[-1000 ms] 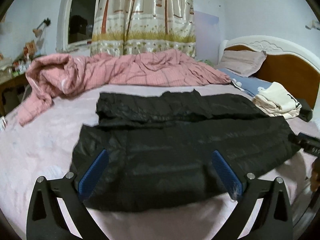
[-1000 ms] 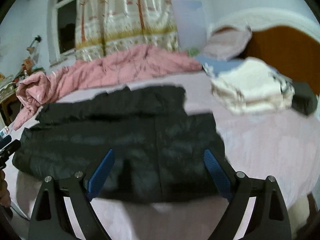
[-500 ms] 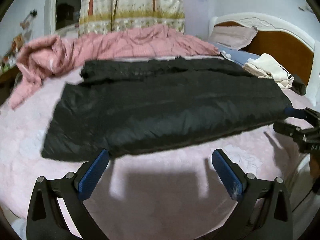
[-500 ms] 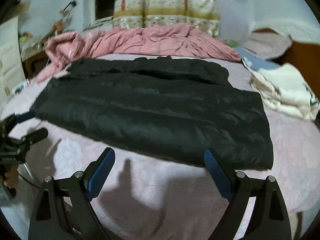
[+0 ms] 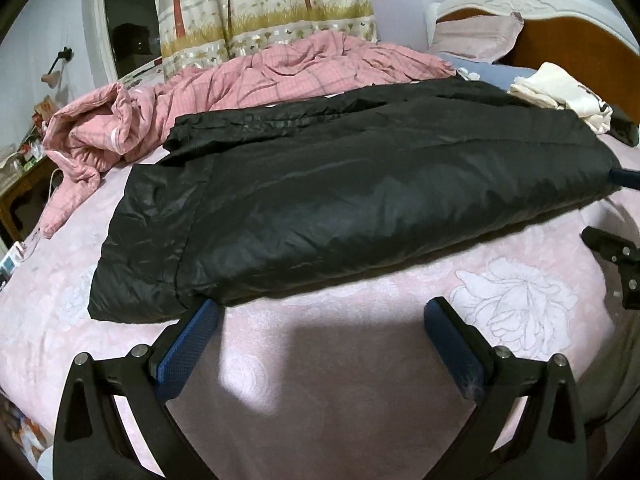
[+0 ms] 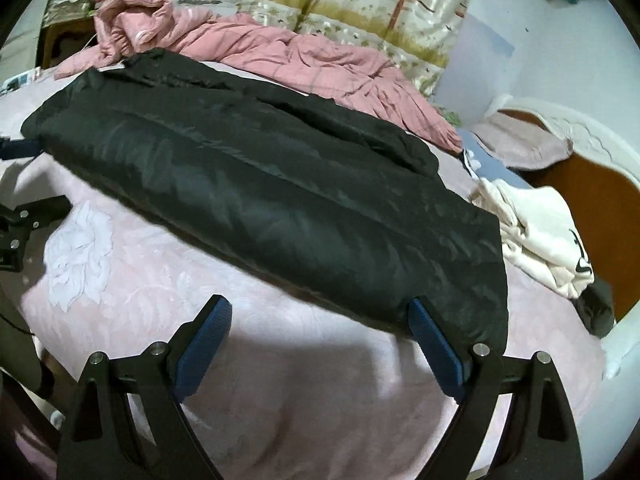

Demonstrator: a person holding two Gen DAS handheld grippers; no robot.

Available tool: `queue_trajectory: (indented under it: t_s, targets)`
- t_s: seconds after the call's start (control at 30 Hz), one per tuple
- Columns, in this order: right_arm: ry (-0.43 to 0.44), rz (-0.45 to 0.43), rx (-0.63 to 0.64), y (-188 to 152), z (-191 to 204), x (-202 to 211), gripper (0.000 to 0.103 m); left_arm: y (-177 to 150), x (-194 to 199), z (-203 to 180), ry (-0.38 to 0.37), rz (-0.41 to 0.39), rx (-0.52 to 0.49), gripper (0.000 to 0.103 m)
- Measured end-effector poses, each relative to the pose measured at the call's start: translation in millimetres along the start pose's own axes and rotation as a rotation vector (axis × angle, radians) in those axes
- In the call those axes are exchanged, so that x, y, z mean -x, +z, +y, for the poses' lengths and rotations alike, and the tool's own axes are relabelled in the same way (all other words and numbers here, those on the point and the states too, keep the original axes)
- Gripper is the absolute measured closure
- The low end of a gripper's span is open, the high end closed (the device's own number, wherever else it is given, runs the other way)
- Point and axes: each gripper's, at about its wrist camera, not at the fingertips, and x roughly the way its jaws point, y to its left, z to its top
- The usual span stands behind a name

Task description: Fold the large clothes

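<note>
Jaws of the left gripper [image 5: 322, 322] stand spread wide with nothing between them; its left blue pad sits at the near hem of the black padded coat [image 5: 360, 196], over the seam where a narrower panel is folded under. The right gripper [image 6: 318, 322] is likewise spread and empty, its right pad just at the coat's near corner on the headboard side. Each gripper thus lines up with one end of the same long near edge, a placement that suits a two-point pinch so the bulky garment can be lifted evenly and folded away from the person. The coat lies lengthwise across the pink floral bed sheet [image 5: 360, 380], flattened, with a sleeve or collar part bunched along its far side. Beyond it a pink quilt [image 5: 280, 76] is heaped against the curtain, clear of the working area. A pile of white clothes [image 6: 540, 236] rests just beside the coat's end near the headboard [image 6: 592, 196]
</note>
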Motion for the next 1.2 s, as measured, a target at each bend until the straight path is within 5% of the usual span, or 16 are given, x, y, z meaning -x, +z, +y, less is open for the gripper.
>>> queue_trajectory:
  t_s: [0.17, 0.33, 0.47, 0.6, 0.77, 0.9, 0.97, 1.0, 1.03, 1.1, 1.2]
  targets:
    - [0.103, -0.009, -0.116, 2, -16, 3, 0.011, 5, 15, 17, -0.070, -0.059, 0.065, 0.000]
    - [0.035, -0.006, -0.069, 2, -12, -1, 0.011, 9, 16, 20, -0.052, -0.068, 0.036, 0.000]
    - [-0.031, -0.017, -0.002, 3, -8, 1, 0.011, 9, 4, 11, 0.084, -0.036, -0.074, 0.000]
    - [-0.159, -0.024, 0.117, 2, -1, -7, 0.011, 12, 3, 3, 0.245, -0.140, -0.206, 0.000]
    - [-0.129, 0.027, 0.075, 6, -19, -22, 0.011, 21, -21, 19, 0.275, -0.090, -0.204, 0.000]
    - [-0.232, 0.019, 0.056, 9, -35, -29, 0.010, 21, -24, 35, 0.320, -0.068, -0.164, 0.002]
    - [-0.217, 0.022, 0.006, 10, -47, -31, 0.011, 23, -29, 46, 0.334, -0.049, -0.125, 0.022]
    - [-0.200, 0.027, -0.013, 10, -51, -31, 0.028, 24, -32, 53, 0.319, -0.042, -0.091, 0.038]
    - [-0.159, 0.034, -0.032, 10, -55, -32, 0.037, 26, -34, 58, 0.310, -0.041, -0.060, 0.078]
    - [-0.145, 0.029, -0.036, 11, -55, -31, 0.070, 27, -30, 60, 0.274, -0.068, -0.044, 0.088]
    - [-0.185, -0.038, -0.032, 10, -51, -10, 0.088, 26, -2, 55, 0.276, -0.117, -0.034, 0.092]
